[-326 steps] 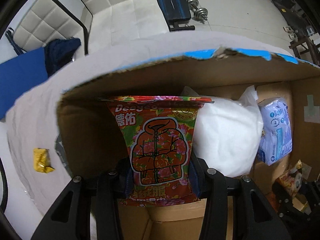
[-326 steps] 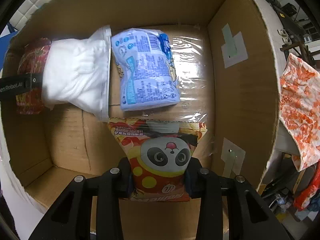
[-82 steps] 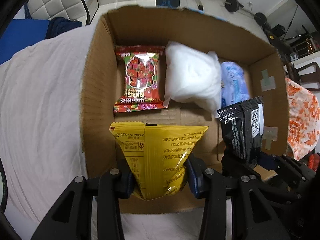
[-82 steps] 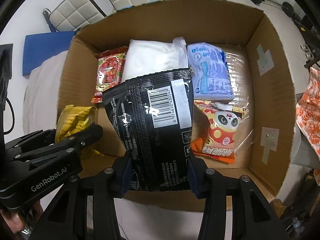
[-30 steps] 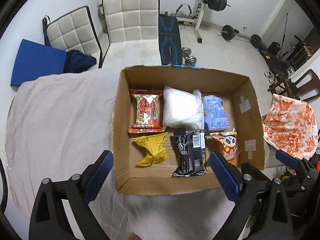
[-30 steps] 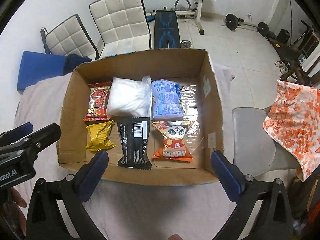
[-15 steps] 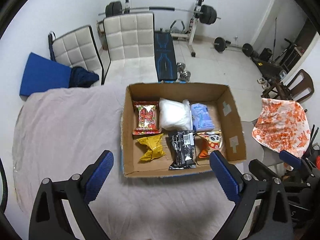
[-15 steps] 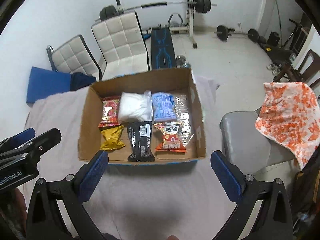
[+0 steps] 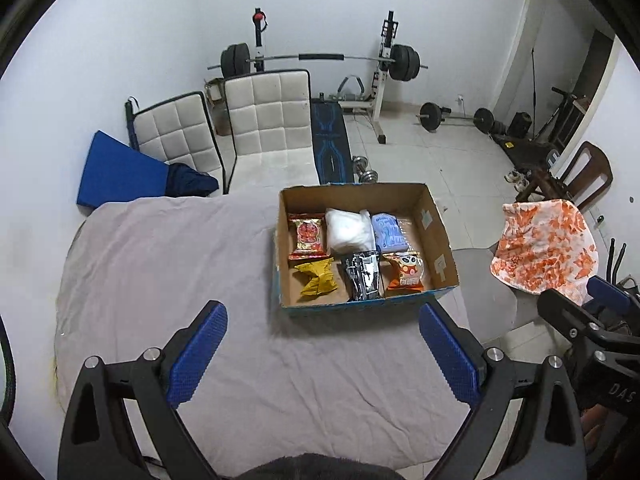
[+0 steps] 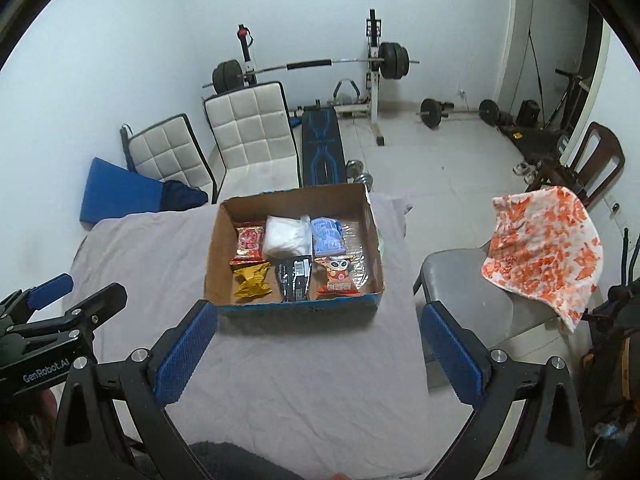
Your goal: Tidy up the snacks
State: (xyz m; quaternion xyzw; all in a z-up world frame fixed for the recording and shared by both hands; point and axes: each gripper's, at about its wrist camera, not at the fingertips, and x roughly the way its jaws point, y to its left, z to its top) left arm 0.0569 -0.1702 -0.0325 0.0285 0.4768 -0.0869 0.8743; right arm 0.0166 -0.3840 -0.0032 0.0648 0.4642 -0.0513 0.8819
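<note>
Nearest: left gripper [image 9: 322, 354], blue pads spread wide, nothing between them. Same for right gripper [image 10: 320, 350]: fingers far apart, holding nothing. Both up high, well apart from the snacks.

Below the grippers: grey sheet [image 9: 168, 264] over the table, wrinkly, no snacks seen lying on it.

Further on: cardboard box [image 10: 216, 252] sitting on the sheet, open on top. Six packs inside, two rows of three. Near row: yellow pack [image 10: 253, 279], black pack [image 10: 295, 278], panda pack [image 10: 338, 278]. Far row: red pack [image 10: 249, 243], white bag [image 10: 287, 239], blue-and-white pack [image 10: 327, 236]. Packs side by side, some touching.

Looks like the job is done, or nearly.

Off to the right: grey chair [image 10: 460, 276] with an orange-and-white cloth [image 10: 544, 256] on it. Farthest back: white padded chairs [image 10: 248, 132] and a barbell rack [image 10: 376, 64] by the wall.

What could go wrong:
- Box close to the right end of the table. A bump from a gripper could push it off.
- Yellow pack looks crumpled and puffy. A poke could knock the neat rows crooked.
- Sheet is loose. A snag or tug could drag the box along.
</note>
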